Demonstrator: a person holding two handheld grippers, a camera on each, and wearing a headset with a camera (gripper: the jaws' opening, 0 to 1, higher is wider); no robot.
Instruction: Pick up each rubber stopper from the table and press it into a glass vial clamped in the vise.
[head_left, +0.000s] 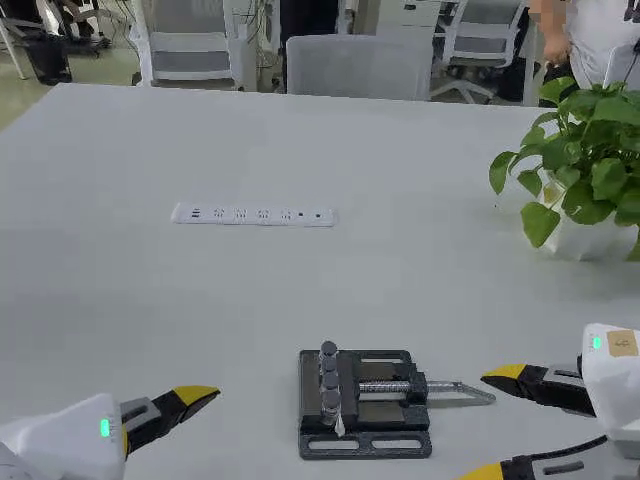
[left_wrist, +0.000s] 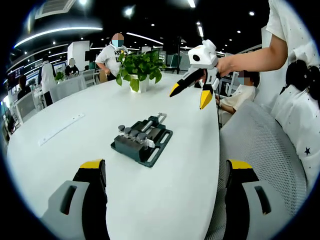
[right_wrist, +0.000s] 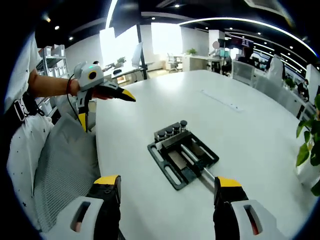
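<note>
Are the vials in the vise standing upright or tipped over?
Upright. The vials stand in a row, clamped in the vise, with their dark tops pointing up in all three views.

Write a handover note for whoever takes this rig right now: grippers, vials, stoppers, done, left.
Left gripper: open, empty, beside the table edge.
Right gripper: open, empty, held above the table.
Vise holds four vials in a row, each seemingly topped with a dark stopper.
Done: apparently all four stoppered.
Left: check seating, too small to judge here.
</note>
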